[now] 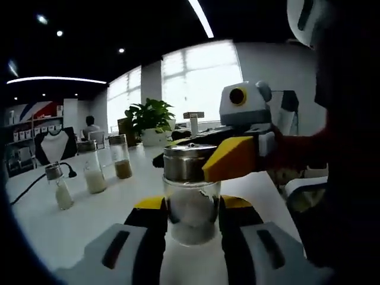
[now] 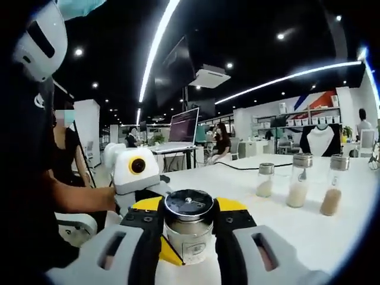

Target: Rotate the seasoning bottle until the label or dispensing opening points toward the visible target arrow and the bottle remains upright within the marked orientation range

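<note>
Seasoning bottle stands upright on the worktop, left gripper clamping its glass body, right gripper pinching the cap, ready to twist.

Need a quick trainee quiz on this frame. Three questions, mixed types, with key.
1. True or false: the seasoning bottle lies on its side.
2. How many other bottles stand behind it on the table?
3. The right tool grips the seasoning bottle at: A) the glass body, B) the metal cap, C) nowhere, it hovers clear.

Key: 1 false, it stands upright. 2 three. 3 B; the left tool clamps the glass body.
</note>
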